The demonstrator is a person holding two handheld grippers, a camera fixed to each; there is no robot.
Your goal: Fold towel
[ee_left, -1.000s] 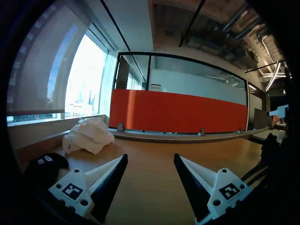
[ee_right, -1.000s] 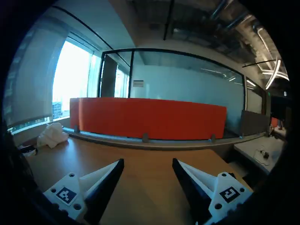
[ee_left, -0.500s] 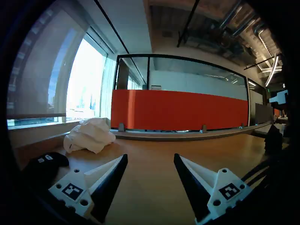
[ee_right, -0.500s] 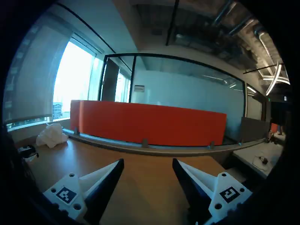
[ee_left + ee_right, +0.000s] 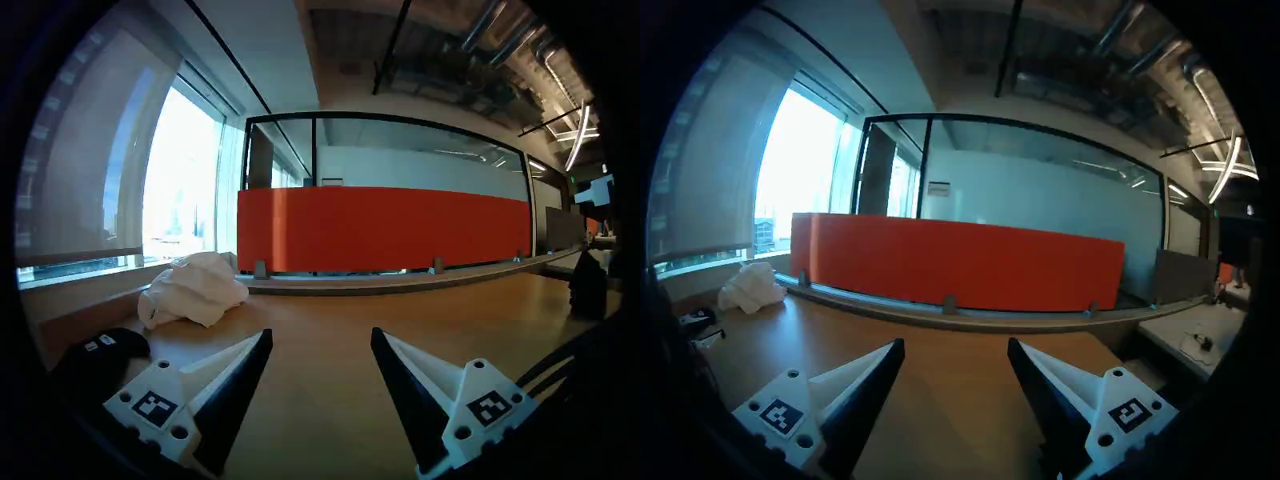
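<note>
A crumpled white towel (image 5: 192, 288) lies in a heap on the wooden table (image 5: 336, 320), at the far left near the window ledge. In the right gripper view the same towel (image 5: 752, 286) is small and far off to the left. My left gripper (image 5: 320, 352) hovers low over the table, open, with nothing between its fingers; the towel is ahead of it and to the left, well apart. My right gripper (image 5: 954, 356) is also open and empty above bare wood. At the right edge of the left gripper view a dark shape (image 5: 590, 284) stands on the table.
A black device (image 5: 100, 356) with white labels lies on the table close to the left gripper's left finger, and appears as a black device (image 5: 694, 320) at far left. An orange partition (image 5: 384, 228) runs along the table's far edge. A second desk (image 5: 1200, 328) stands at the right.
Both views have tilted slightly: the partition and towel sit a little differently in frame. The dark shape at the right of the left gripper view has come further into sight. Both grippers stayed open.
</note>
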